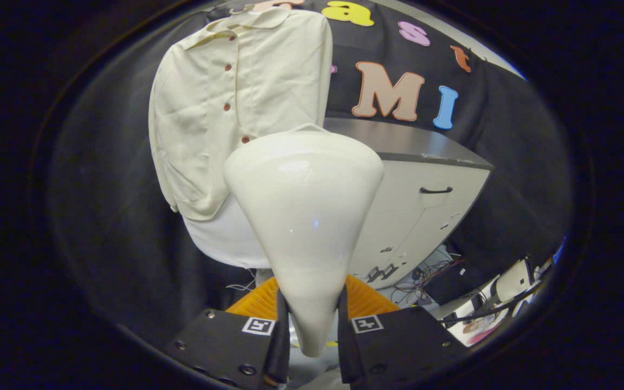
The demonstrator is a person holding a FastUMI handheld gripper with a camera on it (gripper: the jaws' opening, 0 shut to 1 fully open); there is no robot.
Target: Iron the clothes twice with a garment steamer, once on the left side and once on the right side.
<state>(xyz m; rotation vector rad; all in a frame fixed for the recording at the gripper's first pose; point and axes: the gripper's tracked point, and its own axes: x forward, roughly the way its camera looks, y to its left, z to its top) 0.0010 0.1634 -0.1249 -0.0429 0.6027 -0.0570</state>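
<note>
The gripper (312, 325) is clamped on the narrow neck of the garment steamer (304, 216) at the bottom centre of the frame — both fingers press its sides, held apart only by that neck. The steamer's wide cream head fills the middle. Beyond it, upper left, hangs the cream shirt (236, 103) with dark red buttons; a white cabinet (426, 200) stands to the right.
</note>
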